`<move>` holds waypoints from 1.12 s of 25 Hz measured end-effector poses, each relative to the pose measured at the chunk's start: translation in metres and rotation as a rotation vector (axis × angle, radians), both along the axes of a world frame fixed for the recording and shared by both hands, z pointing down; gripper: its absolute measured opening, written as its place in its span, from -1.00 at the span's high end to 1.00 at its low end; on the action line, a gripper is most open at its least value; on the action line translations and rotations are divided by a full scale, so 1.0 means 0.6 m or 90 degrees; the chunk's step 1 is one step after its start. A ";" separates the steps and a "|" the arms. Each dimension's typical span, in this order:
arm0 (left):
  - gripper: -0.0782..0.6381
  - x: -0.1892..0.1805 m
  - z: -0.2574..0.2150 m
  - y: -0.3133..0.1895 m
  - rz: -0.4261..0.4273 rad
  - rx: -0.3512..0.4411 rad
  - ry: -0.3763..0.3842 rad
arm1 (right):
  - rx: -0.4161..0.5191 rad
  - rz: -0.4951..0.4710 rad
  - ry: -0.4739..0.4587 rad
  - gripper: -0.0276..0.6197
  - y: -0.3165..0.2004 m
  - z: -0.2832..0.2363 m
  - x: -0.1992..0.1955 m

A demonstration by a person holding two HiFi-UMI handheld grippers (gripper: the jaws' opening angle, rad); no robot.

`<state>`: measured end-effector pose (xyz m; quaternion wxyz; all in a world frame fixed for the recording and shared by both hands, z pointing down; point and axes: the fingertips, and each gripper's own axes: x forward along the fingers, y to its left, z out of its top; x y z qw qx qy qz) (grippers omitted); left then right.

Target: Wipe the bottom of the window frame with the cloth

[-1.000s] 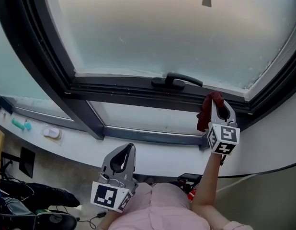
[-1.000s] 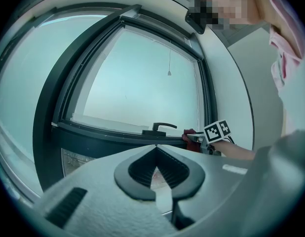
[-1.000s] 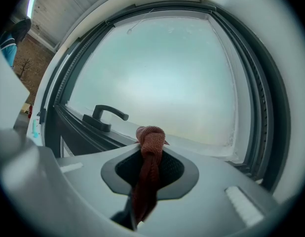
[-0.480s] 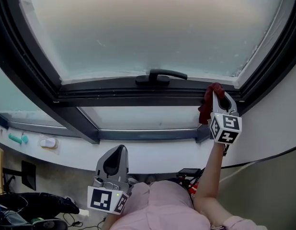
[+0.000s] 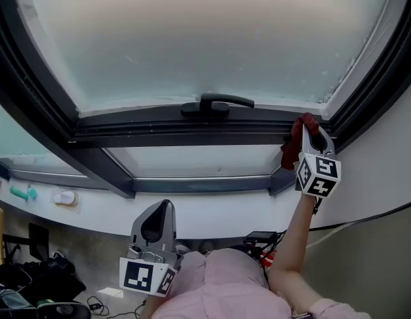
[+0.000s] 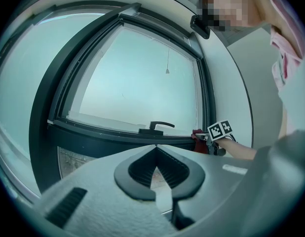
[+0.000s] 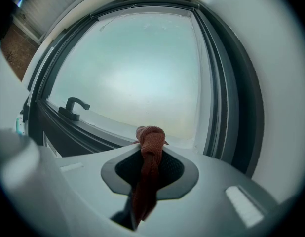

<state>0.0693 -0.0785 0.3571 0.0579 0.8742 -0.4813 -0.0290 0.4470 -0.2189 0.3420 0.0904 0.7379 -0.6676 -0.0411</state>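
A dark red cloth (image 5: 297,141) is pinched in my right gripper (image 5: 309,133), which is shut on it at the right end of the dark bottom window frame (image 5: 145,127). In the right gripper view the cloth (image 7: 148,167) bunches out past the jaw tips, close to the frame's lower right corner (image 7: 192,144). My left gripper (image 5: 160,219) hangs low near the person's body, shut and empty, far below the frame. The left gripper view shows the frame (image 6: 113,135) from afar, with the right gripper (image 6: 204,137) and the cloth (image 6: 198,138) at its right end.
A black window handle (image 5: 212,104) sits mid-frame, left of the cloth. A white sill (image 5: 92,212) runs beneath the lower pane, with a small white object (image 5: 64,197) and a teal item (image 5: 22,193) at its left. The white wall (image 5: 385,171) stands right beside my right gripper.
My right gripper with the cloth has risen to the frame's right corner. The left gripper has dropped a little lower.
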 end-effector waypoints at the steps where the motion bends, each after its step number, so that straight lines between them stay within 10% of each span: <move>1: 0.79 0.001 0.001 -0.001 0.001 -0.001 0.000 | 0.000 0.001 0.001 0.72 0.000 0.000 0.002; 28: 0.79 0.016 0.021 0.000 0.035 -0.040 -0.010 | -0.032 0.043 0.021 0.72 0.006 0.002 0.077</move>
